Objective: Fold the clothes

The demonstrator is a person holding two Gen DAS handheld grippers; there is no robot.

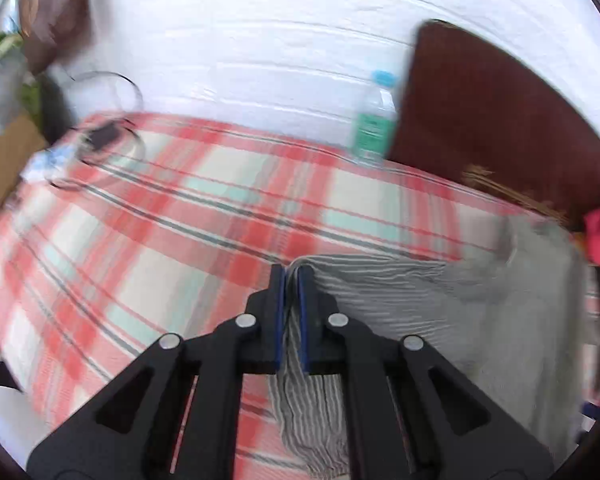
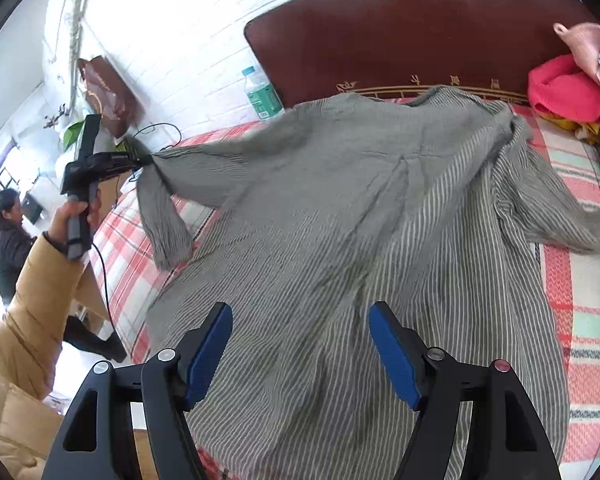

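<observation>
A grey striped shirt lies spread over the plaid bed sheet, collar toward the headboard. My left gripper is shut on the shirt's left sleeve; the striped cloth is pinched between its blue pads and hangs down below them. In the right wrist view that same left gripper holds the sleeve lifted off the bed at the left, with a hand in a tan padded sleeve on its handle. My right gripper hovers open above the shirt's lower body, nothing between its blue pads.
A dark red headboard stands at the far side, a water bottle beside it against the white brick wall. Red and pink clothes are piled at the far right corner. A glass bowl sits at the bed's left edge. A person stands at far left.
</observation>
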